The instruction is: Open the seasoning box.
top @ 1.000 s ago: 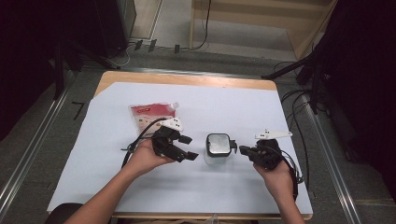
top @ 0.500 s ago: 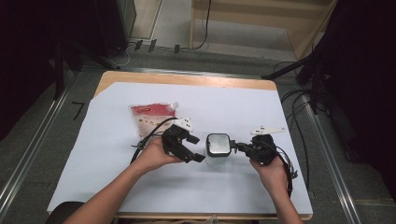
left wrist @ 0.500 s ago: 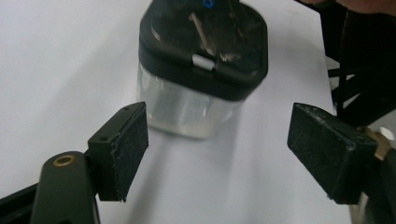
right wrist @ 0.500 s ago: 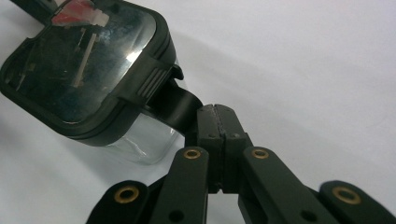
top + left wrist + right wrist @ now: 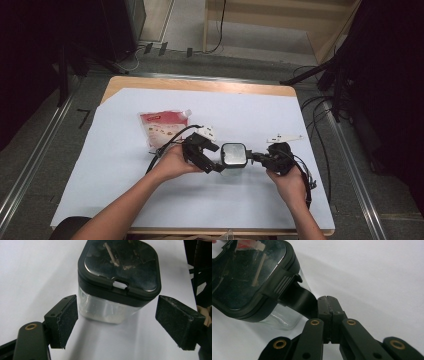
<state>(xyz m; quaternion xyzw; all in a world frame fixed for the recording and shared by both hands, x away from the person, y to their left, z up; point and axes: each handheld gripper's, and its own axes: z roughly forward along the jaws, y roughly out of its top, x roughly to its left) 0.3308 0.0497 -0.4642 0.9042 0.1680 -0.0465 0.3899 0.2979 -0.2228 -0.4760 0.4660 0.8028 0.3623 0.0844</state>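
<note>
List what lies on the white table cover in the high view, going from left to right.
Red and white plastic pouch with a spout → black left gripper with open jaws → clear square container with a black lid → black right gripper, jaws shut.

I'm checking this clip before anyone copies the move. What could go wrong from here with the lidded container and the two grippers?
1. The left gripper has just been opening its jaws; they flank the container without touching. Closing off-centre could push it sideways.
2. The right gripper is shut on the black tab at the lid latch; pulling before the body is clamped may tip or drag the container.
3. The clear wall looks smooth, so it might slip.
</note>
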